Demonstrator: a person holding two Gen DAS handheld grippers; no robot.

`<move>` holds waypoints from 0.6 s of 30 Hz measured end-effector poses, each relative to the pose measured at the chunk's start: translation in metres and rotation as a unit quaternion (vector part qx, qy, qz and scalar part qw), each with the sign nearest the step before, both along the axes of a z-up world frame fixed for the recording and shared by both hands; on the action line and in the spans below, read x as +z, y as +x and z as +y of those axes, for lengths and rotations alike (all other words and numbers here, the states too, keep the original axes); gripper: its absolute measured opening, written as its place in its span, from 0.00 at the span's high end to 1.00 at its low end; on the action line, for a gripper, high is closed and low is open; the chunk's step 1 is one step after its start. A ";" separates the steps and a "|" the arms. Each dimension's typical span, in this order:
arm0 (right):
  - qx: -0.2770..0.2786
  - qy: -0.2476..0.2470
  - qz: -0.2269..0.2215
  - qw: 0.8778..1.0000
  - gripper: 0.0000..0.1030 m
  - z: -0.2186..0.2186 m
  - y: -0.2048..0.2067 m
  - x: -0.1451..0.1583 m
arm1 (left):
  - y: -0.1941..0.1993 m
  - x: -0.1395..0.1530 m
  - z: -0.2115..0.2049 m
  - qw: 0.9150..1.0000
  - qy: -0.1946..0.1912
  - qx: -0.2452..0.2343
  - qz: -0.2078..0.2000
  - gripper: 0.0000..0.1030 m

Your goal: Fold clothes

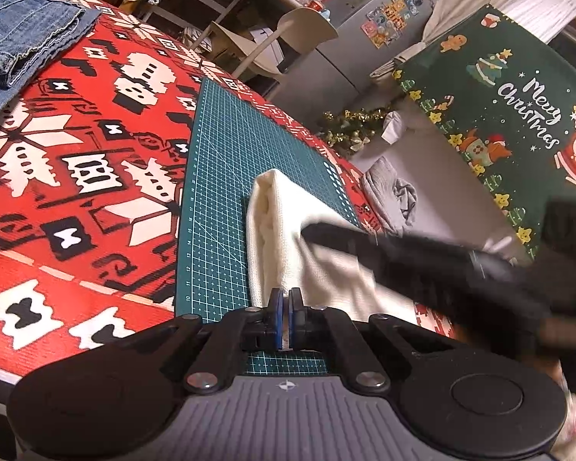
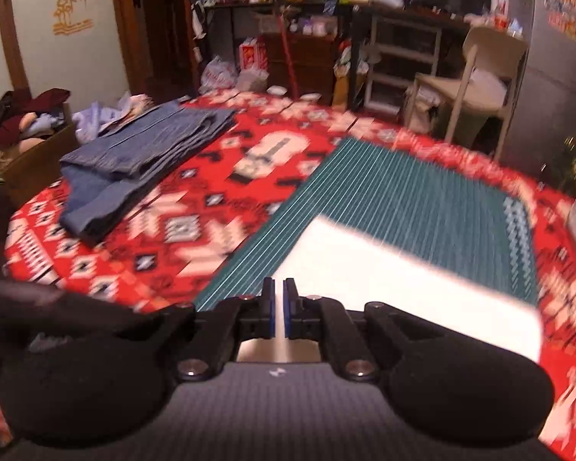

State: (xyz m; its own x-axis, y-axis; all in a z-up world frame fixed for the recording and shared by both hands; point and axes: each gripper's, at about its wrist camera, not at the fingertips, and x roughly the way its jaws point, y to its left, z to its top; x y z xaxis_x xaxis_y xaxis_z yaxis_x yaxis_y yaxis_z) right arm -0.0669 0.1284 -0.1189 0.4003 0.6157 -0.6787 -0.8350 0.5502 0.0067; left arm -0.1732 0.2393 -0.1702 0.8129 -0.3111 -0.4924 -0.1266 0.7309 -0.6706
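Folded blue denim jeans lie at the far left of the table, on the red tablecloth with a white and black Nordic pattern. Right of the jeans, a dark green gridded cutting mat lies flat on the cloth.

The cream-white woven cloth garment rests on the near right part of the mat, partly folded, its far end forming a rounded fold. Its right edge hangs close to the mat's right border.

Left gripper: blue-padded fingers pressed nearly together at the garment's near edge, pale fabric showing in the narrow slit between them; pinching the cloth.

Right gripper: fingers likewise drawn almost together, white fabric filling the slit and spreading away to the right in its own blurred view. In the left wrist view this gripper reaches in from the right as a blurred black bar, its tip on the garment's right side.

Far right, off the table: a dark green "Merry Christmas" printed hanging, and a cream plastic chair beyond.
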 end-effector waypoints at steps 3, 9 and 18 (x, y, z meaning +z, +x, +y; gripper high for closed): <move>-0.011 -0.001 -0.001 1.000 0.96 0.010 0.016 -0.001 | 0.000 0.000 0.000 1.000 0.002 -0.001 0.000 0.97; 0.011 -0.012 0.015 1.000 0.95 0.002 -0.005 -0.013 | -0.001 -0.002 0.002 1.000 -0.002 0.001 0.005 0.98; -0.012 0.020 0.009 1.000 0.94 -0.006 0.001 0.002 | -0.002 -0.003 0.002 1.000 0.006 0.003 0.016 1.00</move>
